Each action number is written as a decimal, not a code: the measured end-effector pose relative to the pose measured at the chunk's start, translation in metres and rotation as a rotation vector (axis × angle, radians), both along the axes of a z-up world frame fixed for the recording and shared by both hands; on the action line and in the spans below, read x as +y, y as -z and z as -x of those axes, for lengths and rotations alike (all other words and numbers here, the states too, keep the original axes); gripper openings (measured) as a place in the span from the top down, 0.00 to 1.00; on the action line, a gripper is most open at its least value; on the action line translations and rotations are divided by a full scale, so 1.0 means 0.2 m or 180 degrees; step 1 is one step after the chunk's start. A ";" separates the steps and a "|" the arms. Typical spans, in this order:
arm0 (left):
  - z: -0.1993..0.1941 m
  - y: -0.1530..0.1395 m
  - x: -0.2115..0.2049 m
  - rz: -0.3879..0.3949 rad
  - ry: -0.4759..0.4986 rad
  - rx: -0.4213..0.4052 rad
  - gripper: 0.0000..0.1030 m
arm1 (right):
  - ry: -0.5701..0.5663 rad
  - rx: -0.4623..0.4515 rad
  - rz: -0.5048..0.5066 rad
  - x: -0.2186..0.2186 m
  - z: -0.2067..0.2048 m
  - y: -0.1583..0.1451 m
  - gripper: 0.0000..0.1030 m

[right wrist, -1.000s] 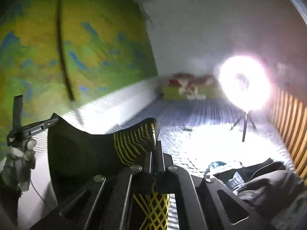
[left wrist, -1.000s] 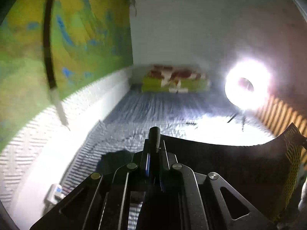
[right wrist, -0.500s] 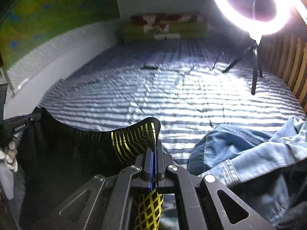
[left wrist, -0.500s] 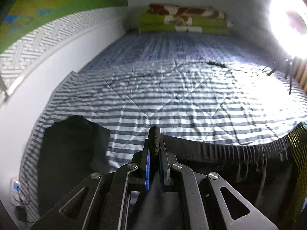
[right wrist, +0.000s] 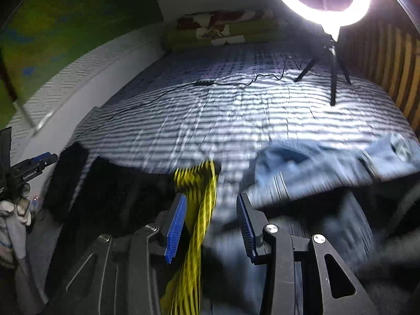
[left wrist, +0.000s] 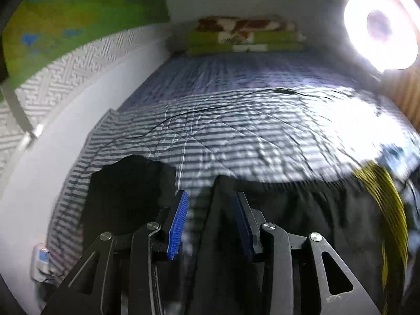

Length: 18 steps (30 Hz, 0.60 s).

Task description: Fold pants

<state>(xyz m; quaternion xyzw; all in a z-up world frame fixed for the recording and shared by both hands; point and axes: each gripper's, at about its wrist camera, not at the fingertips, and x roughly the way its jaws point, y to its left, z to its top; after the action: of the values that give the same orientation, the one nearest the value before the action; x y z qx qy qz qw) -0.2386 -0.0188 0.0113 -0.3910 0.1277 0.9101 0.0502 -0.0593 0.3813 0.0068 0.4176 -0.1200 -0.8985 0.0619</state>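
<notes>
Left gripper (left wrist: 210, 223): angled downward, jaws opening. Right gripper (right wrist: 211, 225): angled downward, jaws opening. Gloved left hand (right wrist: 15, 207): gripping its handle

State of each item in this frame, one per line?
Left gripper: jaws opening, black cloth between them, pads off it.
Right gripper: jaws opening, yellow stripe between them.
Black pants: waistband spread across bed.
Jeans: crumpled.
Ring light: on.

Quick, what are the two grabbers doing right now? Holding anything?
Left gripper: jaws opening, letting go of the black pants, whose edge lies between them.
Right gripper: jaws opening, the pants' yellow stripe loose between them.
</notes>
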 end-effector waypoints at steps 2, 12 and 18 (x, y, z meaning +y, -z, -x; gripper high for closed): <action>-0.23 -0.03 0.01 0.0023 0.0150 0.0010 0.62 | -0.0065 -0.0054 0.0052 0.00 -0.17 0.00 0.65; -1.29 0.18 0.19 -0.0337 0.0833 -0.0504 0.61 | -0.0257 -0.0476 0.0188 -0.13 -0.95 0.20 0.65; -1.66 0.34 0.37 -0.0332 0.1170 -0.0652 0.61 | -0.0322 -0.0703 0.0359 -0.25 -1.19 0.31 0.64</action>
<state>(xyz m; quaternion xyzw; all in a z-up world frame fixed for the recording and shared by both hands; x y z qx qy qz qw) 0.0933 0.0551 -0.0572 -0.4484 0.1438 0.8466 0.2482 0.1793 0.3318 -0.0557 0.5154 -0.1552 -0.8346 0.1169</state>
